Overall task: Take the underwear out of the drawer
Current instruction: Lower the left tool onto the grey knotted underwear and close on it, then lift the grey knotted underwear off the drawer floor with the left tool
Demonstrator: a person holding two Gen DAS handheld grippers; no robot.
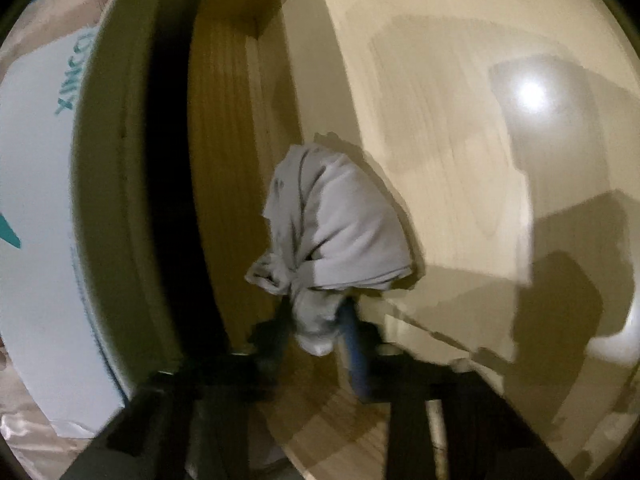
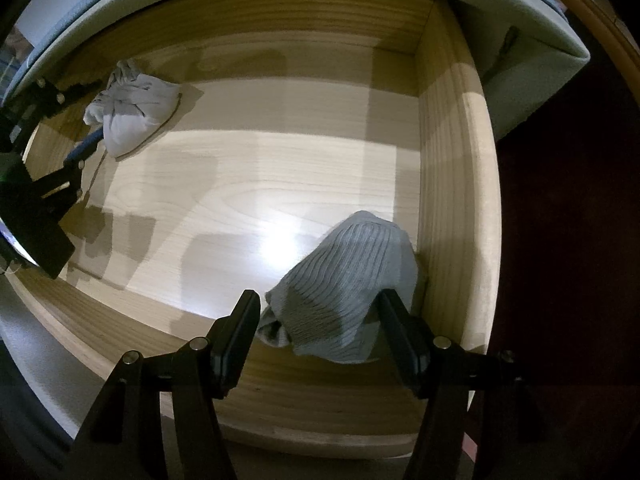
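Left tool [image 1: 320,320] pinches grey underwear [image 1: 332,216], fingertips hidden by cloth; right tool [image 2: 320,320] stands open astride ribbed grey underwear [image 2: 344,280] in drawer [image 2: 456,184]'s right corner.

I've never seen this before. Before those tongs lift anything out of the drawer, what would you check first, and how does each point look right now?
1. Left tongs shut on the smooth grey underwear: ok.
2. Right tongs around the ribbed grey underwear: ok, one finger on each side.
3. Right tongs gripping it: not ok, open.
4. Drawer open, free above: ok.
5. Left grip firm enough to lift: cannot tell.
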